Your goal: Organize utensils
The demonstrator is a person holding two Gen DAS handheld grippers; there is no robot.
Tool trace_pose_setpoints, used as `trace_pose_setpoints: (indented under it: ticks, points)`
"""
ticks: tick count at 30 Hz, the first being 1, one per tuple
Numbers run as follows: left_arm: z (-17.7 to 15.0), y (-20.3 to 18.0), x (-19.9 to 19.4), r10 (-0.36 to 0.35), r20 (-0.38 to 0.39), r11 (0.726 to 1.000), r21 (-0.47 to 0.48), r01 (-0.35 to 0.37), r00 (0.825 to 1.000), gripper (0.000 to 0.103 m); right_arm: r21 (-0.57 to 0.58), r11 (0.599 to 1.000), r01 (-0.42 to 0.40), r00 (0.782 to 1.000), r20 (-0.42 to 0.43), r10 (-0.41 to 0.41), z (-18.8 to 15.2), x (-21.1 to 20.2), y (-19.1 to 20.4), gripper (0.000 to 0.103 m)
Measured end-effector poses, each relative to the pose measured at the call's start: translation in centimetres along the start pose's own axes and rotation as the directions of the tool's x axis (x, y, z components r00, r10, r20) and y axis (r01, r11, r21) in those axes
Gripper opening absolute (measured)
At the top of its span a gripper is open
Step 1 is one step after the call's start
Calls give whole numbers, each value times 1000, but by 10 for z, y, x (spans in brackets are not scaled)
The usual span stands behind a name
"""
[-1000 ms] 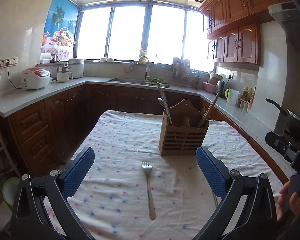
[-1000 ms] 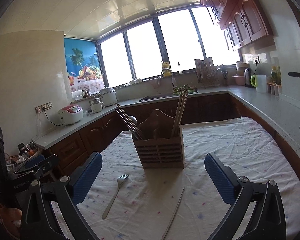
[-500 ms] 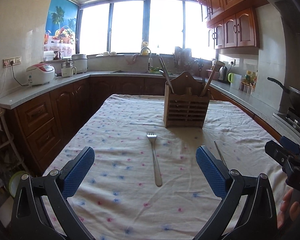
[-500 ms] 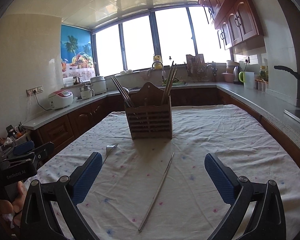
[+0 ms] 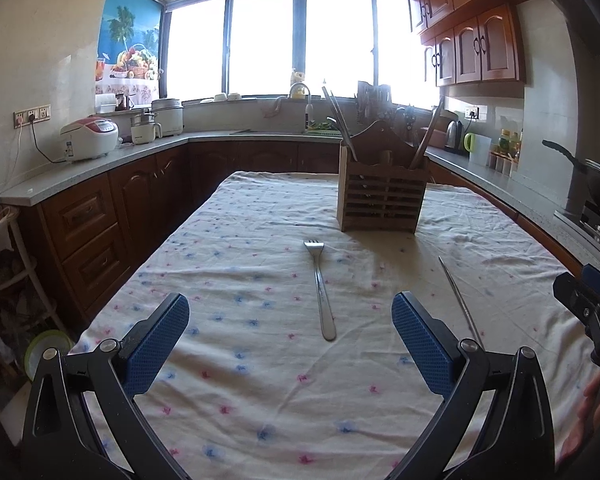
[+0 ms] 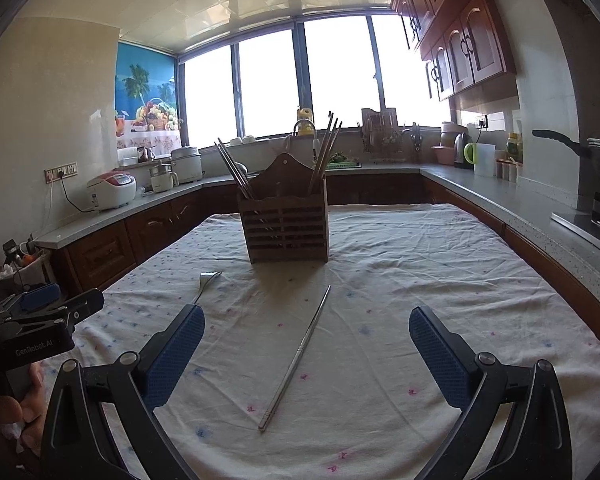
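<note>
A steel fork [image 5: 320,288] lies flat on the flowered tablecloth [image 5: 236,248], tines pointing away, just beyond my left gripper [image 5: 296,340], which is open and holds nothing. A metal chopstick [image 6: 298,354] lies between the blue pads of my right gripper [image 6: 306,356], also open and above the cloth. The chopstick [image 5: 458,298] shows right of the fork in the left wrist view. Further back stands a slatted wooden utensil holder [image 6: 286,222] with chopsticks and a spoon sticking up; the holder [image 5: 382,196] is also in the left wrist view. The fork's head [image 6: 208,280] shows past the right gripper's left pad.
Kitchen counters with brown cabinets [image 5: 96,220] wrap around the table on three sides. A rice cooker [image 5: 90,138] sits on the left counter, a wok [image 6: 596,156] on the stove at the right. The other hand-held gripper [image 6: 40,320] shows at the left edge.
Both grippers have dropped lower and pulled back over the table, so the holder, fork and chopstick appear further ahead. The fork, chopstick and holder have not moved on the cloth.
</note>
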State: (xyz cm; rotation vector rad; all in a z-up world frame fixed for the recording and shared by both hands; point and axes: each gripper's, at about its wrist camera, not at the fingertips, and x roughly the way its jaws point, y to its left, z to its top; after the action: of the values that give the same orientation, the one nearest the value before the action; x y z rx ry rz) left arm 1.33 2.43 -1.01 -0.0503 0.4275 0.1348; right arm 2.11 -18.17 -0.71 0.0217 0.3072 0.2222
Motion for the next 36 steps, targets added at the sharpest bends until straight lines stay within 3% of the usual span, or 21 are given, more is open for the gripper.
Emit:
trace_pose_setpoints:
  ticks: [14, 36]
  points:
    - [-5, 1, -3, 50, -1, 998, 22, -50, 999, 103, 10, 999, 37, 999, -13, -37, -5, -2, -6, 103]
    - [-7, 4, -3, 69, -2, 997, 37, -69, 998, 103, 9, 998, 66, 998, -12, -66, -8, -5, -6, 103]
